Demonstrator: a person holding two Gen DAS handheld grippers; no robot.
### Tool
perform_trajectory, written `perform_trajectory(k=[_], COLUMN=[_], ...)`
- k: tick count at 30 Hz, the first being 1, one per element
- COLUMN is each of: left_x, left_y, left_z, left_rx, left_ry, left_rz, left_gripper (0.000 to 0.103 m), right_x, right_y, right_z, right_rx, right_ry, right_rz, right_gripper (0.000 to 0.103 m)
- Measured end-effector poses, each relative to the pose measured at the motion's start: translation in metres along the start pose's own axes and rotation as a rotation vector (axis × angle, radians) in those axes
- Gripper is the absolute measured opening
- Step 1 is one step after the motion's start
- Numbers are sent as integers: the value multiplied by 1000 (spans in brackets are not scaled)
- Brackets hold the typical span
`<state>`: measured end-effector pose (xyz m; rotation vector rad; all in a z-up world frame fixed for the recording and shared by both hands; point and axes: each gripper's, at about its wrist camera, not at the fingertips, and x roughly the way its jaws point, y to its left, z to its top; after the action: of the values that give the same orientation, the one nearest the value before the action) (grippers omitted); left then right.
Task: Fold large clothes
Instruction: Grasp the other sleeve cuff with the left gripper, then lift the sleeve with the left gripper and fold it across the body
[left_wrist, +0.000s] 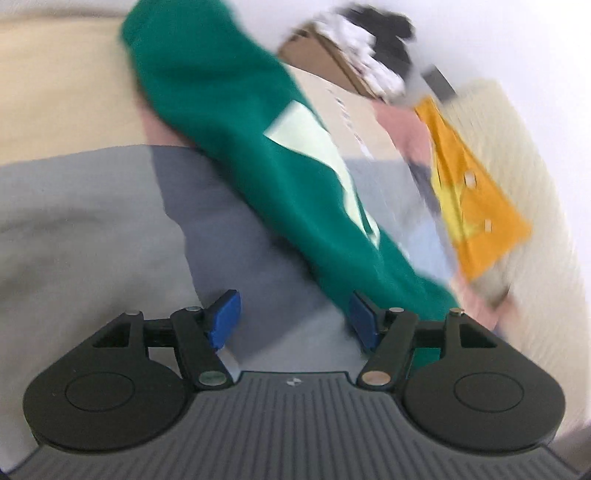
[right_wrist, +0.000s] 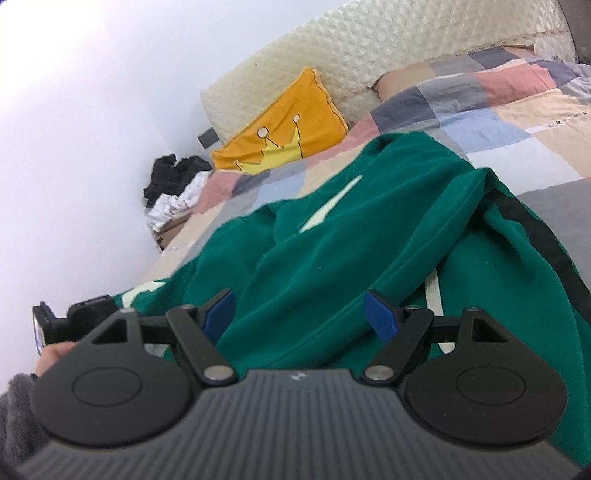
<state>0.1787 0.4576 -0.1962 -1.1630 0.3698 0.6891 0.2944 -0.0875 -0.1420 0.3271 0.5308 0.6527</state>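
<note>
Left wrist view is blurred: left tool (left_wrist: 293, 321) is seen with jaws apart, nothing between them, above the patchwork bed cover (left_wrist: 85, 206). Green fleece garment with pale print (right_wrist: 332, 266) is spread crumpled on the bed. Right tool (right_wrist: 299, 315) is held open over it, nothing gripped.

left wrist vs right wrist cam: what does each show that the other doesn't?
Left wrist only: the open left gripper with nothing between its pads, over a grey patch of the quilt; the frame is blurred.

Right wrist only: the open right gripper, a hand at the lower left, and the sweatshirt's white drawstring.

Both: the green sweatshirt, yellow cushion, cream headboard and the black-and-white clothes pile.
</note>
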Motion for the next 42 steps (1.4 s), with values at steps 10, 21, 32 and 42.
perform_trajectory(k=[10,21,32,42], left_x=[24,61,90,44], left_y=[40,58,30,-82], left_z=[69,147,187,175], left_rx=[-96,-98,144,431], left_ry=[-107,-114,-145,-272], left_rz=[36,58,220,266], left_gripper=[71,71,21,13], right_x=[15,33,61,41], right_y=[5,-1,5,8], right_z=[-9,-4,-5,4], right_rx=[-78,-31,-75,-117], right_ry=[-15,-41,-11,-69], right_rz=[-15,-51,-95,-131], right_gripper=[78,78,78,78])
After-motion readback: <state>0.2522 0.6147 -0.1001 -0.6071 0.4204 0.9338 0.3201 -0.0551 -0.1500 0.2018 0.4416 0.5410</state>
